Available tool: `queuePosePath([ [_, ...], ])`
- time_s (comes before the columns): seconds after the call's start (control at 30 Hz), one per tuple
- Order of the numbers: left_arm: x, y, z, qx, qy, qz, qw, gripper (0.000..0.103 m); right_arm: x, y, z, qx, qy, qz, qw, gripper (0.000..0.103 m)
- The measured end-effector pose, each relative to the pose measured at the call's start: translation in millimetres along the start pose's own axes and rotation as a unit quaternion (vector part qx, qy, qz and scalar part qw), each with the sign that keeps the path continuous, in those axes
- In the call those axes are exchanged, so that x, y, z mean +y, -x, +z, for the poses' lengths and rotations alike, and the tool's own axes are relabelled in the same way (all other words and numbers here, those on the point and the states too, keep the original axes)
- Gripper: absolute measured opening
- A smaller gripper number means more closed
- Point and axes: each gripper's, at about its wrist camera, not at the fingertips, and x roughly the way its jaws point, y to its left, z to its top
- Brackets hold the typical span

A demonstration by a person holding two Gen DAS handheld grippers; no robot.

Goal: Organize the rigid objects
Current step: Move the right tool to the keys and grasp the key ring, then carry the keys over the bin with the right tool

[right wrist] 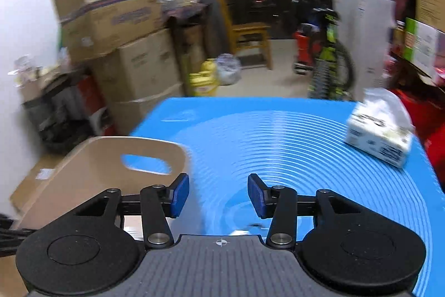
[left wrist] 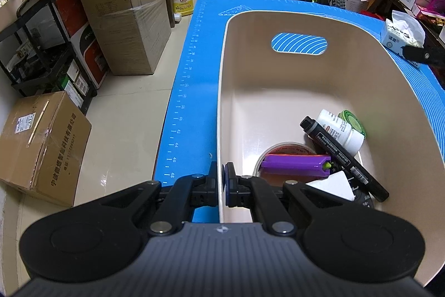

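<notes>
Holding the beige bin (left wrist: 278,27) steady, the left tongs (left wrist: 222,183) were pinched on its near-left rim. The bin sat toward the table's (right wrist: 292,135) left edge and held a purple case (left wrist: 294,164), black marker (left wrist: 345,157), white bottle (left wrist: 339,130), green-lidded tin (left wrist: 353,121) and tape roll (left wrist: 286,148). The right tongs (right wrist: 218,195) stood spread and empty over the blue mat. Judged: between placements; next calls for finding another loose item, though only a tissue pack (right wrist: 378,135) showed near the far-right corner.
</notes>
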Motion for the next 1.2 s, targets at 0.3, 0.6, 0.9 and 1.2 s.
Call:
queuePosePath([
  [0.3,-3,0,1,0.002,-0.003,0.003,1.0000,0.005,-31,-66,-43,0.080,0.004,-0.028,0.996,0.058],
  [0.6,-2,0,1,0.002,-0.004,0.003,1.0000,0.005,-34,-96,-52,0.100,-0.002,-0.022,0.995,0.047],
  [0.9,-2,-1,1,0.002,-0.003,0.004,1.0000,0.005,-23,-86,-54,0.086,0.029,0.011,0.996,0.014],
  [1.2,-2,-1,1,0.002,-0.003,0.004,1.0000,0.005,-11,-64,-45,0.056,0.052,-0.005,0.997,0.013],
])
